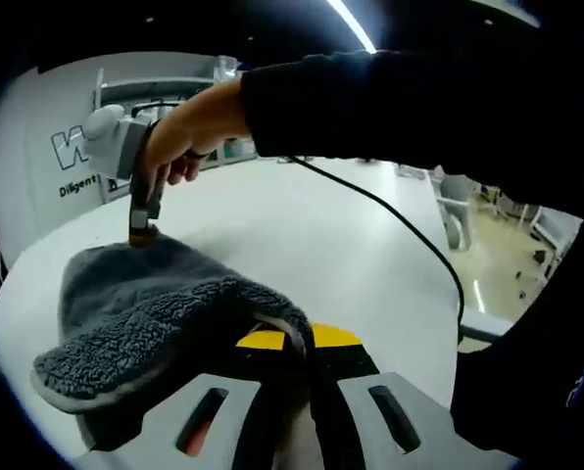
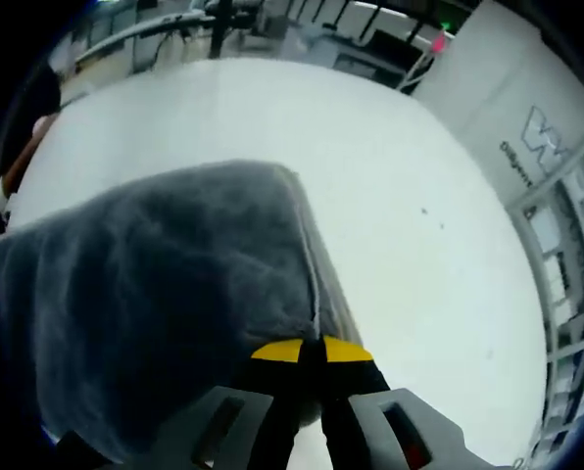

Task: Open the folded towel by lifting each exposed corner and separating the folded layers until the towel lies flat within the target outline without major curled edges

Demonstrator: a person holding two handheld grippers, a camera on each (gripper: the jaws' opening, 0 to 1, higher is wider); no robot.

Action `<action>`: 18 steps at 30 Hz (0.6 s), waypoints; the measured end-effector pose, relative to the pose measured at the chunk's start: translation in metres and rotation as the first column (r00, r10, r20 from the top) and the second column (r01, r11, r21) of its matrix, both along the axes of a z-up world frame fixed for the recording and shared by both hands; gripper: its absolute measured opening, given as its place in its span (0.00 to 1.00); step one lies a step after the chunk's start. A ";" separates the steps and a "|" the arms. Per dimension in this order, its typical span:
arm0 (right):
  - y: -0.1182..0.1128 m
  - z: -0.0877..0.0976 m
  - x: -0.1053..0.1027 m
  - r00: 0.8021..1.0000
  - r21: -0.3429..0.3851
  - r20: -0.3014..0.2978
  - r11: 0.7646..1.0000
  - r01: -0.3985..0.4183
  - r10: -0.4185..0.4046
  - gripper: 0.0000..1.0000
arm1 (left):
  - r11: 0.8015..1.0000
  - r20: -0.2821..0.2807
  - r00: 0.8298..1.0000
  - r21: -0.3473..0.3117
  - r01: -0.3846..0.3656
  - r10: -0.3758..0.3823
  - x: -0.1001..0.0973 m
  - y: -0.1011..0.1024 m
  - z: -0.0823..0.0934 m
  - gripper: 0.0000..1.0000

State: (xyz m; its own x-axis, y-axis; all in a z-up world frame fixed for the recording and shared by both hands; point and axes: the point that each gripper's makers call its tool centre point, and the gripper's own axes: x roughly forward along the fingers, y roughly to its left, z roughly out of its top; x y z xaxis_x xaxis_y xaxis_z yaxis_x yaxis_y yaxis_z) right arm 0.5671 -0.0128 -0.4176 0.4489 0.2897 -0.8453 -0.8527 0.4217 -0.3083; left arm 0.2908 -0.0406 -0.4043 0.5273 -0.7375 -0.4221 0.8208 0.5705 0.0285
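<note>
A round white table (image 1: pixel 302 225) stands in a workshop with shelving and a lettered white wall behind. One grey towel (image 1: pixel 155 304) lies on it, still folded. The left gripper (image 1: pixel 297 343) is closed on the towel's near edge; the right gripper (image 2: pixel 312 351) is clamped on the opposite edge, held by a hand (image 1: pixel 189 132). A black cable (image 1: pixel 400 220) trails across the table.

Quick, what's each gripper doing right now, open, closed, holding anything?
Left gripper: closed on the grey towel, pinching its edge.
Right gripper: closed on the towel's edge.
</note>
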 end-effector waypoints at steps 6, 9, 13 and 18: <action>0.001 -0.001 -0.001 1.000 0.022 -0.009 1.000 0.019 -0.018 0.00 | 1.000 -0.006 1.000 -0.009 -0.004 0.004 0.003 -0.006 -0.001 0.05; 0.001 -0.001 -0.005 1.000 0.009 -0.005 1.000 0.011 -0.011 0.00 | 1.000 0.007 1.000 0.000 -0.007 0.007 0.004 -0.008 -0.001 0.05; 0.003 0.000 -0.004 1.000 0.002 0.001 1.000 0.005 -0.005 0.00 | 1.000 0.010 1.000 -0.003 -0.011 0.011 0.005 -0.008 -0.001 0.05; 0.001 0.003 -0.002 1.000 0.012 0.020 1.000 -0.020 0.020 0.01 | 1.000 0.054 0.999 0.020 -0.002 0.001 -0.002 -0.002 0.004 0.12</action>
State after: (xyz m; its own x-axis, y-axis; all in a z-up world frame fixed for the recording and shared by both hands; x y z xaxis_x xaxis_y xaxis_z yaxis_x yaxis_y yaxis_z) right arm 0.5648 -0.0113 -0.4143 0.4596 0.3094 -0.8325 -0.8548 0.4084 -0.3201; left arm 0.2889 -0.0428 -0.4006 0.5504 -0.7284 -0.4080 0.8171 0.5703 0.0840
